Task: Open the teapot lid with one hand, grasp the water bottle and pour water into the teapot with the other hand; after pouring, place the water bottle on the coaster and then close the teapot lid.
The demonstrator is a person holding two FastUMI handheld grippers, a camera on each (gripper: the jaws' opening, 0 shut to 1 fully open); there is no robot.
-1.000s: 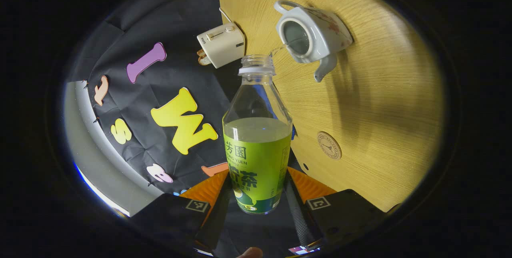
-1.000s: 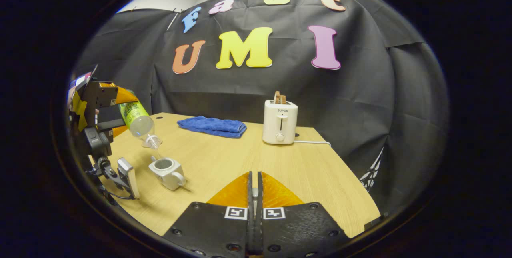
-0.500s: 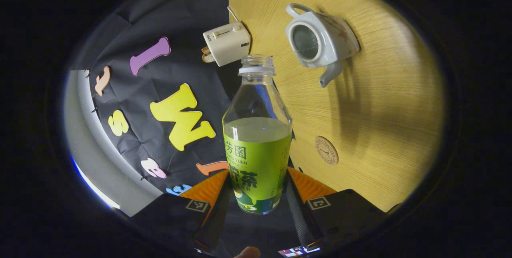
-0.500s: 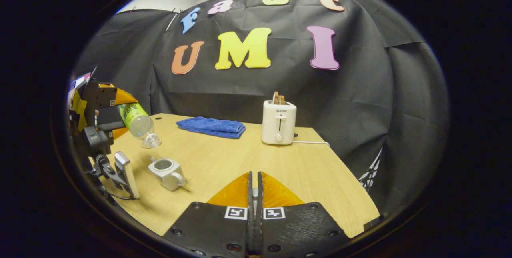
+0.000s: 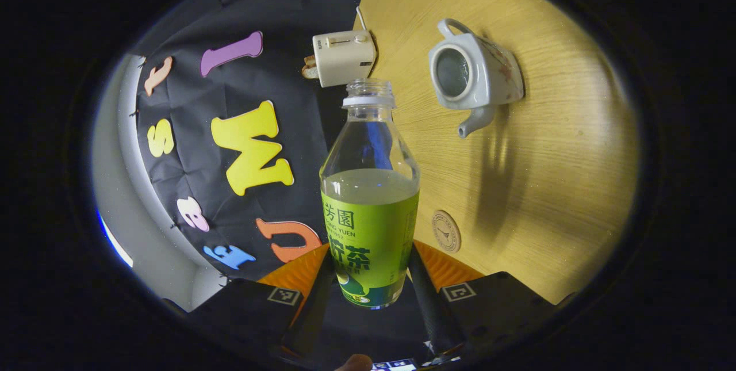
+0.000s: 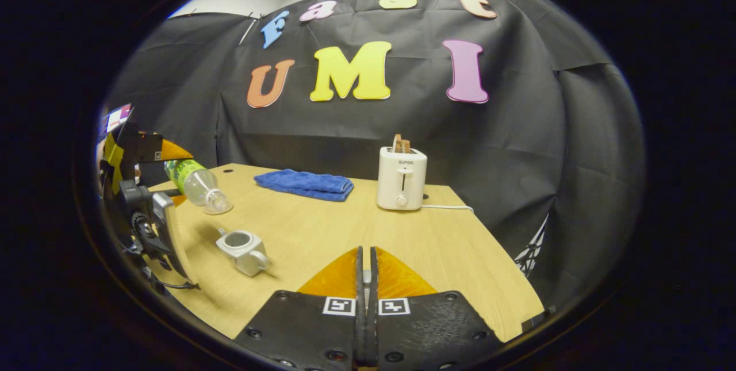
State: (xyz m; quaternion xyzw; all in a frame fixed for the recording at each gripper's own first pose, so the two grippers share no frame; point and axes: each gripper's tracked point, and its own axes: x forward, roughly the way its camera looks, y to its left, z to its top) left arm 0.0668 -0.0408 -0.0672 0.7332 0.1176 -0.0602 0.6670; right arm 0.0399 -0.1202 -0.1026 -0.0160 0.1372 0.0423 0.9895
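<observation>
Table (image 5: 552,187) of pale wood fills the right half of the left gripper view; on it, upper right, the teapot (image 5: 474,75) stands open, probably heavy, hard and breakable. Toaster (image 6: 402,178) at centre of the right gripper view shows a brand word, "SUPOR". Water bottle (image 5: 370,198), part full, thin and surely easy to squeeze, is clamped low on its label by the left gripper (image 5: 368,287); the label's writing I leave unread. Coaster (image 5: 446,231) lies just right of it. Right gripper (image 6: 364,285) fingers are pressed together, and what is between them I cannot tell.
</observation>
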